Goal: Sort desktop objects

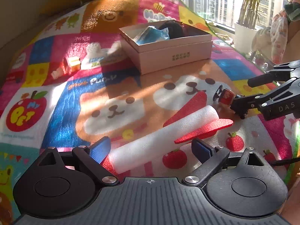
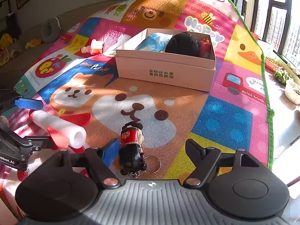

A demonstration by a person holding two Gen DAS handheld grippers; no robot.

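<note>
Your left gripper (image 1: 150, 150) stands spread wide, its ribbed blue pads on either side of the white foam tube (image 1: 159, 138) without pressing it. The tube is soft, matte and hollow, with flat red foam wings (image 1: 204, 129) slotted through it, and it runs from between your fingers forward and to the right.

Your right gripper (image 2: 152, 150) is released as well. The glossy doll keychain (image 2: 132, 146), red-bodied with a black hat and a thin metal ring (image 2: 152, 164), lies on the woven cartoon mat (image 2: 221, 120) just beside the left pad; whether they touch is unclear.

Well ahead of both grippers sits the smooth pale cardboard box (image 2: 165, 71), holding crumpled blue plastic (image 2: 155, 42) and a fuzzy black plush (image 2: 181, 44).
</note>
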